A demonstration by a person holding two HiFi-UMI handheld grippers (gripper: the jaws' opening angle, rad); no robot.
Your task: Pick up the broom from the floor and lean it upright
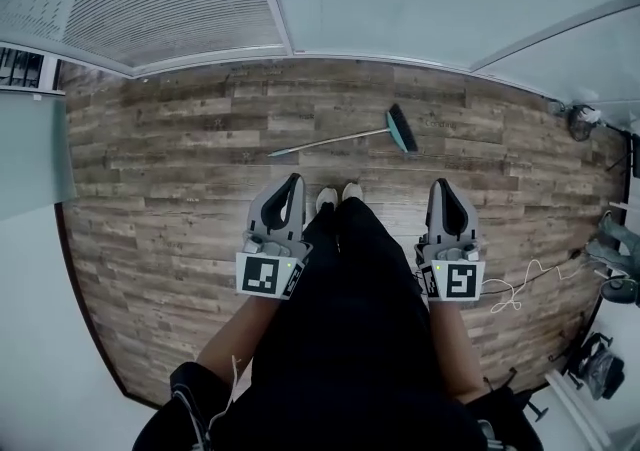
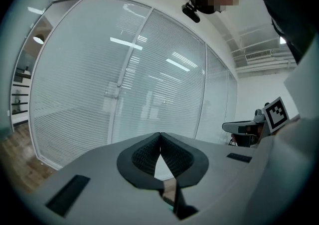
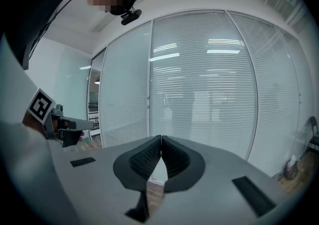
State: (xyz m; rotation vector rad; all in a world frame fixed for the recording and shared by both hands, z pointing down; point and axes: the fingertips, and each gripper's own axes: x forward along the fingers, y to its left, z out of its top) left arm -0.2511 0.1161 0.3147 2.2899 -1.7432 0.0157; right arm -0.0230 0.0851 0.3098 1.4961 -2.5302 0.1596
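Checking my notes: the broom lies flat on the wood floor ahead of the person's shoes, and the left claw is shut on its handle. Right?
Not quite. The left claw is shut, but on nothing: the head view shows the broom lying untouched ahead of the shoes.
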